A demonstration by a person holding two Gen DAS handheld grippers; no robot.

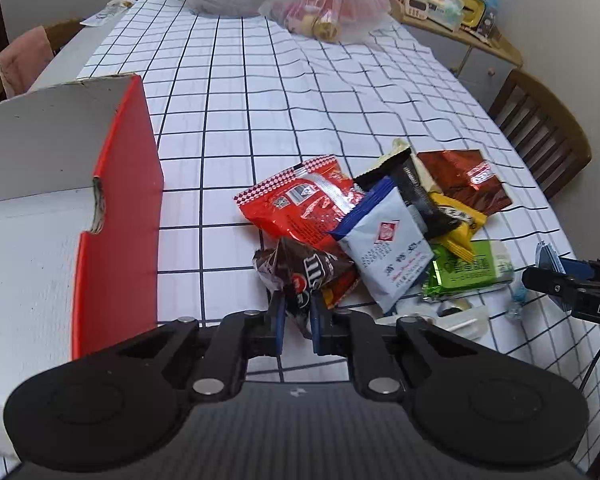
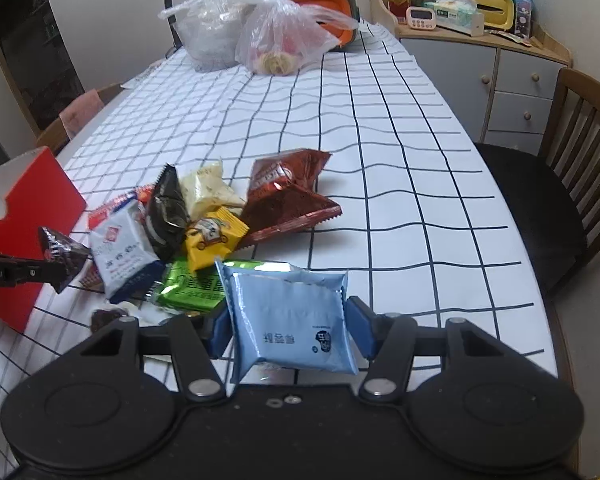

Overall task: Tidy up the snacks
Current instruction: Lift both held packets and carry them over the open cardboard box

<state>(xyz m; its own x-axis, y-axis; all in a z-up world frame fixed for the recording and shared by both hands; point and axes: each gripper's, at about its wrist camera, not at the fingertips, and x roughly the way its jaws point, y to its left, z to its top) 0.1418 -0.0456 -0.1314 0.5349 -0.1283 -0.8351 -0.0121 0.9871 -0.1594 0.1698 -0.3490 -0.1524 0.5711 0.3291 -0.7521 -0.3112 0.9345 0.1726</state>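
Observation:
A pile of snack packets lies on the checked tablecloth (image 1: 260, 92): a red packet (image 1: 296, 204), a white-and-blue packet (image 1: 384, 248), a yellow one (image 1: 460, 224), a green one (image 1: 468, 272) and a dark red foil one (image 1: 464, 180). My left gripper (image 1: 298, 322) is shut on a brown M&M's bag (image 1: 304, 276), held just above the cloth beside the red-and-white box (image 1: 116, 216). My right gripper (image 2: 292, 328) is shut on a light blue packet (image 2: 292, 320), held in front of the pile (image 2: 204, 232). The left gripper with the brown bag (image 2: 60, 256) shows at the left of the right wrist view.
The red box (image 2: 28, 216) stands at the table's left. Two plastic bags (image 2: 276, 36) sit at the far end with an orange container behind. A wooden chair (image 2: 572, 168) stands at the right edge. A cabinet (image 2: 500, 76) with clutter stands beyond.

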